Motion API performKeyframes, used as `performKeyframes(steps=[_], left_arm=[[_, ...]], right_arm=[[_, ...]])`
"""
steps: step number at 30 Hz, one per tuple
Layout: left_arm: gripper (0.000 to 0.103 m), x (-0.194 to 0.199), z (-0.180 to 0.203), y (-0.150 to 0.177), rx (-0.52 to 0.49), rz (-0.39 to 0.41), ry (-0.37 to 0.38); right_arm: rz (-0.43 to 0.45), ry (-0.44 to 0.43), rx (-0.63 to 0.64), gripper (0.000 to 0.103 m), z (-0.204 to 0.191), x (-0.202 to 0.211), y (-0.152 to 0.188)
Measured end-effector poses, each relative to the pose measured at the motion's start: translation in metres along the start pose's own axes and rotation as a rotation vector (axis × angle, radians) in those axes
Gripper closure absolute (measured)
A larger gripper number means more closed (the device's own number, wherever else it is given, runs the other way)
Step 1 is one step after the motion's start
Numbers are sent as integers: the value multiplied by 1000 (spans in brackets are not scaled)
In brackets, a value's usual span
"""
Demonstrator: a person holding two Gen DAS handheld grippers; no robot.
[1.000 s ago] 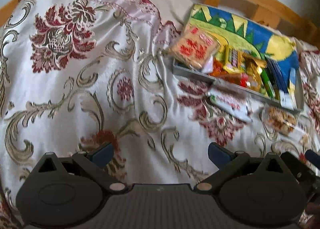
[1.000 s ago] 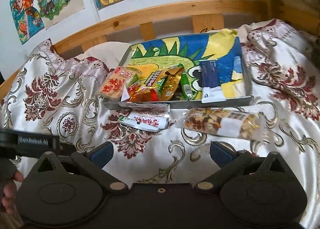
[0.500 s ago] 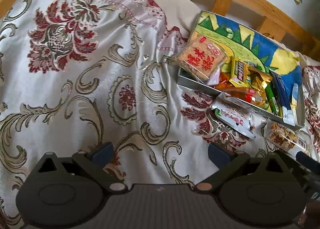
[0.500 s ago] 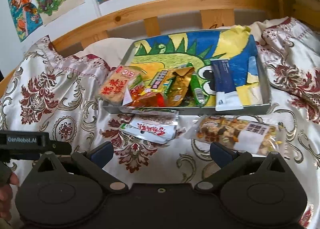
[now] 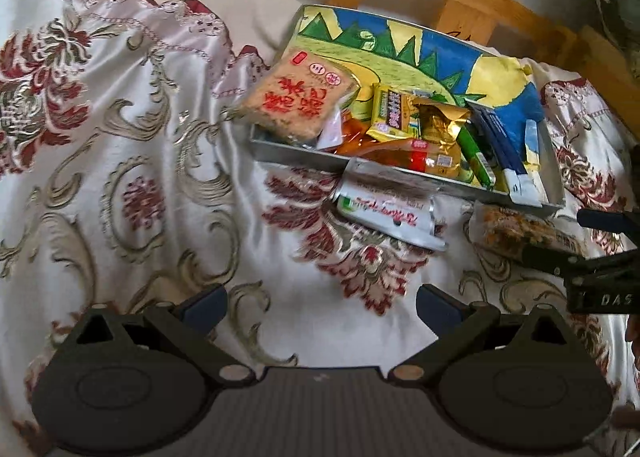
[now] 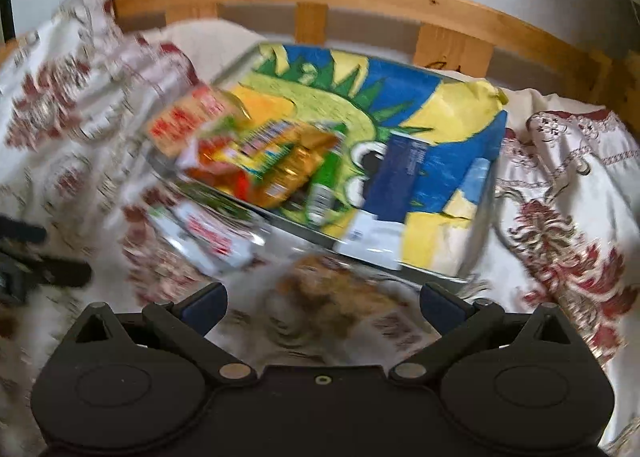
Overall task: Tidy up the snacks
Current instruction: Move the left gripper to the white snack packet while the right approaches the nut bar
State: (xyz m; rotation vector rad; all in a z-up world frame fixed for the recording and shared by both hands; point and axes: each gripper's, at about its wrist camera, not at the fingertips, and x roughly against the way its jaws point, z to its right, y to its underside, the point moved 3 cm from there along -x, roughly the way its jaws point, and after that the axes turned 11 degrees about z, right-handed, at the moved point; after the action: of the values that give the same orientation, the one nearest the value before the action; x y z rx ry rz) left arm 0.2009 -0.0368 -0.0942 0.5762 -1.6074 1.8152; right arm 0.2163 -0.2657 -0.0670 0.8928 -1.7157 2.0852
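While both jaws are wide apart and hold nothing, the right gripper (image 6: 322, 297) hangs over the clear nut snack bag (image 6: 332, 293) by the near edge of the shallow grey metal tray (image 6: 476, 241). Pinch its middle gently, then lift.

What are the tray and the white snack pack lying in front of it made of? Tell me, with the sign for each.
Tray: apparently metal, dull grey; its thin front wall shows a soft sheen, and a coloured drawing lines its floor.
White snack pack: seemingly glossy plastic film; it crinkles and glints at its flat sealed end.
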Motion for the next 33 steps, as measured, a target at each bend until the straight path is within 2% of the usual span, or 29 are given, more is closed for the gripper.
performKeyframes(steps=[5,10,13,17,20,22,24,29,33], left_arm=[[1,-26,3,-4,51,40,32],[1,-53,15,-8,4,101,75],[1,-62,27,-8,-76,129,112],[1,-67,48,-6,-232,180,147],[1,-76,63,-7,-372,193,118],[1,-84,68,-9,-429,187,87],[1,-91,68,-11,-424,177,83],[1,-105,62,-18,-308,130,118],[1,-109,65,-18,-323,118,145]], right_arm=[[-58,14,51,1,12,-18,10],[-85,13,66,1,15,-27,16],[-97,6,63,1,16,-33,18],[-110,-16,78,3,12,-39,20],[-115,-33,91,3,7,-42,20],[-114,-41,104,3,4,-43,21],[-113,-47,109,3,3,-44,21],[-98,-54,103,6,2,-45,19],[-97,-62,104,7,0,-46,18]])
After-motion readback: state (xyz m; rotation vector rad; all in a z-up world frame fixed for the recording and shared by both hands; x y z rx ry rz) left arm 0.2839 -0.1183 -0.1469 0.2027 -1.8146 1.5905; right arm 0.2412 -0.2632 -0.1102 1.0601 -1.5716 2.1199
